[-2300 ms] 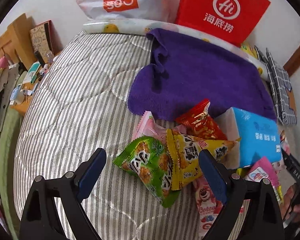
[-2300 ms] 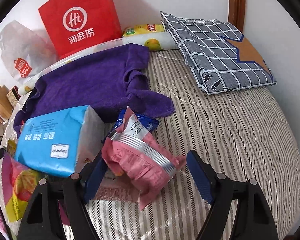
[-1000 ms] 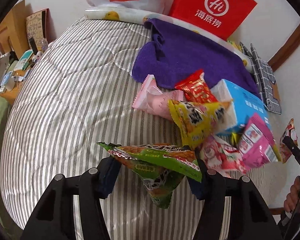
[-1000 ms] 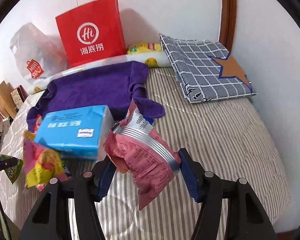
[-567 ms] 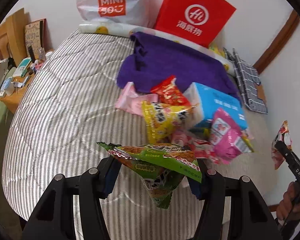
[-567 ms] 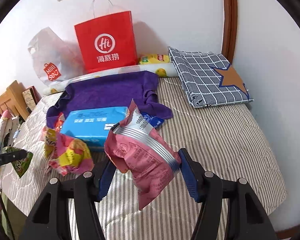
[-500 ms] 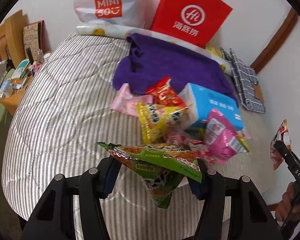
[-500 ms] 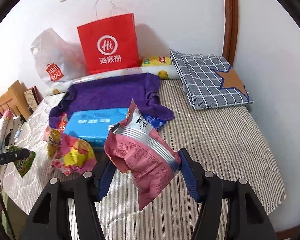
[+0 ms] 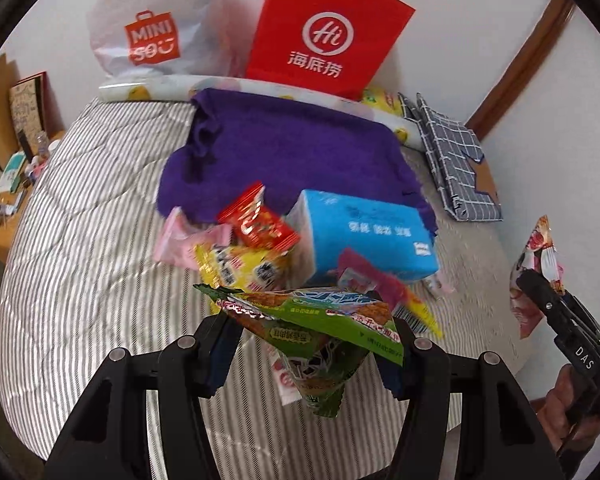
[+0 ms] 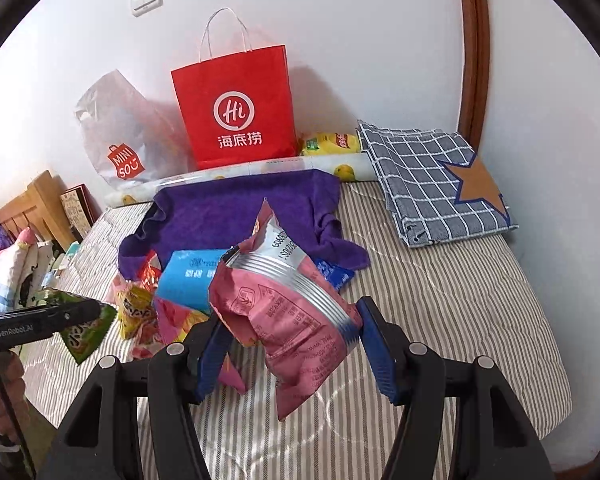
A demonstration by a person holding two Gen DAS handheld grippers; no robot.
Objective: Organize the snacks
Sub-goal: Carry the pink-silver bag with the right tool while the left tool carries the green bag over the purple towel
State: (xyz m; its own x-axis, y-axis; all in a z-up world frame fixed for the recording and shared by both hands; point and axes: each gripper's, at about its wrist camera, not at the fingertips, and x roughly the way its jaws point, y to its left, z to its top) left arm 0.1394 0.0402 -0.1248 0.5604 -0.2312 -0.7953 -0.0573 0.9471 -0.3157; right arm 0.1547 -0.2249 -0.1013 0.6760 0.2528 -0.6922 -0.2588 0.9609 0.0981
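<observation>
My left gripper (image 9: 306,340) is shut on a green snack packet (image 9: 320,324), held in the air above the striped bed (image 9: 80,240). My right gripper (image 10: 290,344) is shut on a pink snack packet (image 10: 288,312), also lifted off the bed. A pile of snacks lies below: a red packet (image 9: 258,224), a yellow packet (image 9: 244,268), a pale pink packet (image 9: 184,240) and a magenta packet (image 9: 380,284), beside a blue tissue pack (image 9: 364,236). The right gripper with its packet (image 9: 536,272) shows at the far right of the left wrist view.
A purple towel (image 9: 292,152) lies behind the pile. A red paper bag (image 10: 236,108) and a white plastic bag (image 10: 116,132) stand against the wall. A checked cushion (image 10: 432,180) lies at the back right. A cluttered wooden bedside shelf (image 9: 4,184) is on the left.
Both grippers have risen and pulled back from the bed with their packets still held. The snack pile and bags look farther away.
</observation>
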